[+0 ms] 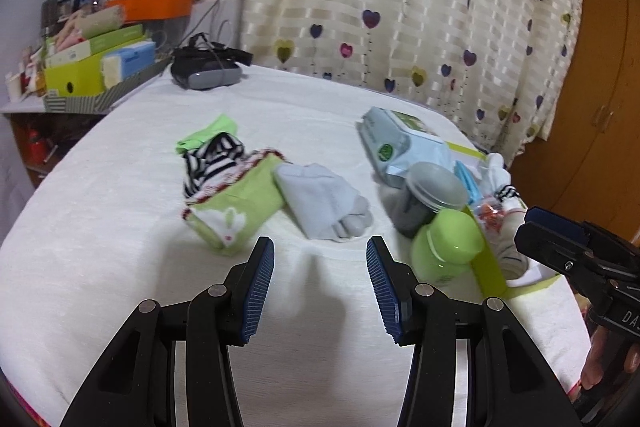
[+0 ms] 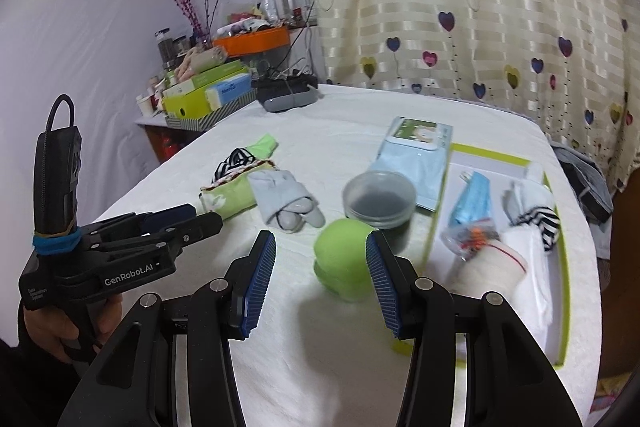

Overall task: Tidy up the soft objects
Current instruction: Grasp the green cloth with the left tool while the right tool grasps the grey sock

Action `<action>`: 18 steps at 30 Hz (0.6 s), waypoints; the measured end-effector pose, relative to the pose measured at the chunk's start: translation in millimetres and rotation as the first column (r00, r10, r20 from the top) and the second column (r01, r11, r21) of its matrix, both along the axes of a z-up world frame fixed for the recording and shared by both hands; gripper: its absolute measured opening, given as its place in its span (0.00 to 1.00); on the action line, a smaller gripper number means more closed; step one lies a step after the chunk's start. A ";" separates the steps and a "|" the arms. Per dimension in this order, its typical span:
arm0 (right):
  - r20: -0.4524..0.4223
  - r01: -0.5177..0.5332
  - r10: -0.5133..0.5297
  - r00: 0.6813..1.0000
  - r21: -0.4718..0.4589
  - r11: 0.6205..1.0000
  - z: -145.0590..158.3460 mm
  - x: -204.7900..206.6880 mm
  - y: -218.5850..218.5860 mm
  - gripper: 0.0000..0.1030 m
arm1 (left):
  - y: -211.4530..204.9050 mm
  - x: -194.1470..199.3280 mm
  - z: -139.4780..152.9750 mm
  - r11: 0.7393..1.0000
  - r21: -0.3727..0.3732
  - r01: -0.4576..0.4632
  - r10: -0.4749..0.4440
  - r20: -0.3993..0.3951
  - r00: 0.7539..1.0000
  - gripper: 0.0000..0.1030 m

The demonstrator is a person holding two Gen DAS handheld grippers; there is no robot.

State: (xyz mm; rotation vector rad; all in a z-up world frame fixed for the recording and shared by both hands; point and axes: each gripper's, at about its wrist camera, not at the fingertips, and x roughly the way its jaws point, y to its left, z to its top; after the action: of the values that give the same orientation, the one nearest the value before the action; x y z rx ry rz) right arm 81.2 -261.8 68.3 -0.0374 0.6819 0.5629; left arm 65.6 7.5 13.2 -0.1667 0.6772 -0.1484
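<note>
Several socks lie in a heap on the white-covered table: a green sock with a rabbit (image 1: pixel 236 211) (image 2: pixel 232 195), a black-and-white striped sock (image 1: pixel 212 159) (image 2: pixel 236 159) and a pale blue toe sock (image 1: pixel 324 203) (image 2: pixel 284 199). My left gripper (image 1: pixel 320 243) (image 2: pixel 196 217) hovers open just short of them, nothing between its fingers. My right gripper (image 2: pixel 320 239) (image 1: pixel 560 243) is open too, with a green bottle (image 2: pixel 344 259) (image 1: pixel 448 243) just beyond its tips. A green-rimmed tray (image 2: pixel 560 267) at the right holds a striped sock (image 2: pixel 540 219), white cloth (image 2: pixel 516 267) and a blue packet (image 2: pixel 472 203).
A grey lidded jar (image 2: pixel 378 199) and a wipes pack (image 2: pixel 416 155) stand behind the bottle. A dark headset (image 1: pixel 208 73) lies at the table's far end. A cluttered shelf of boxes (image 1: pixel 92 67) is at the far left, a heart-patterned curtain (image 1: pixel 400 7) behind.
</note>
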 end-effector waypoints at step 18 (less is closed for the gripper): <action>-0.050 -0.082 0.079 0.996 -0.068 0.994 0.8 37.2 55.5 0.47 | 35.4 17.9 8.9 0.998 0.031 -0.053 0.053 0.011 0.999 0.45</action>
State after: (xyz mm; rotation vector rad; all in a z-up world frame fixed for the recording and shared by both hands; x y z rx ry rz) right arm 118.5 -206.3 69.1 -0.1181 0.7485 0.6184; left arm 83.4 42.9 22.1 -0.1539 0.6645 -0.0877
